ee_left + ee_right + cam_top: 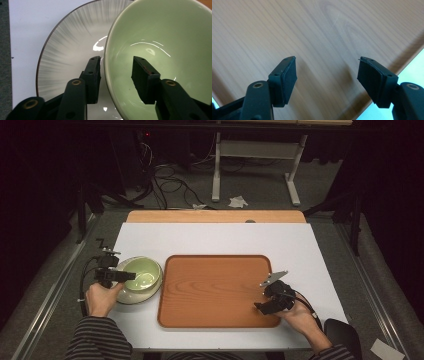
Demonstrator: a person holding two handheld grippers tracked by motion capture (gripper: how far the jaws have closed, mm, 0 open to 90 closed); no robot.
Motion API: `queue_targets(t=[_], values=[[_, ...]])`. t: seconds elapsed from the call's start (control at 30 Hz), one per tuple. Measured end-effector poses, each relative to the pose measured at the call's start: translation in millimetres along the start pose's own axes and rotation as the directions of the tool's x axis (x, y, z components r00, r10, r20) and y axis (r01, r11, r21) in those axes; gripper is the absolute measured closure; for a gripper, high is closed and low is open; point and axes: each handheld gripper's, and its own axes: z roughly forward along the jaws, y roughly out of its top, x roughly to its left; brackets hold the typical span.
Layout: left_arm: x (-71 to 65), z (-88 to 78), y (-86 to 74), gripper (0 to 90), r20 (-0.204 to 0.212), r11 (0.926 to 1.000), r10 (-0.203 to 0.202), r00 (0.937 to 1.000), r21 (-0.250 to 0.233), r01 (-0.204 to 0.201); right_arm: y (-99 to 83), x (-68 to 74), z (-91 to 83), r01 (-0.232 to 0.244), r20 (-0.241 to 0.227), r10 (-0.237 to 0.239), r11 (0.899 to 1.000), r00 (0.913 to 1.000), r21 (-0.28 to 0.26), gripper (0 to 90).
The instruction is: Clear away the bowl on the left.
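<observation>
A pale green bowl (143, 271) (162, 37) sits on a grey streaked plate (126, 298) (67, 50) at the left of the white table top (215, 237). My left gripper (131, 276) (116, 70) straddles the bowl's near rim, one jaw outside and one inside. The outer pad lies close against the wall, while the inner pad stands clear of it. Over the wooden tray's (215, 290) (312, 30) front right corner, my right gripper (259, 295) (327, 72) hangs open with nothing between its jaws.
The tray takes up the middle of the white top and has nothing on it. A wooden strip (215, 216) runs along the table's far edge. Beyond it are cables and a desk frame (216, 175) on the floor.
</observation>
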Motion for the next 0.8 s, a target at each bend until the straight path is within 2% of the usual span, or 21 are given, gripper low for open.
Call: queue_targets(t=[0.47,0.57,0.8], values=[[5.6,0.8,0.1,78.4,0.0,0.9996,-0.021,0.9998,0.018,0.021,-0.1,0.5,-0.3,-0.001,-0.001,0.001,1.0,1.0,-0.002,33.4],[7.9,1.0,-0.2,80.3,0.022,0.999,-0.044,0.9988,0.013,0.044,0.0,0.4,0.0,0.0,-0.002,0.0,1.0,1.0,0.0,33.4],[9.1,-0.9,0.0,83.7,0.041,0.9988,-0.049,0.998,0.008,0.048,-0.1,0.2,-0.5,0.003,-0.001,-0.003,1.0,1.0,-0.004,33.4]])
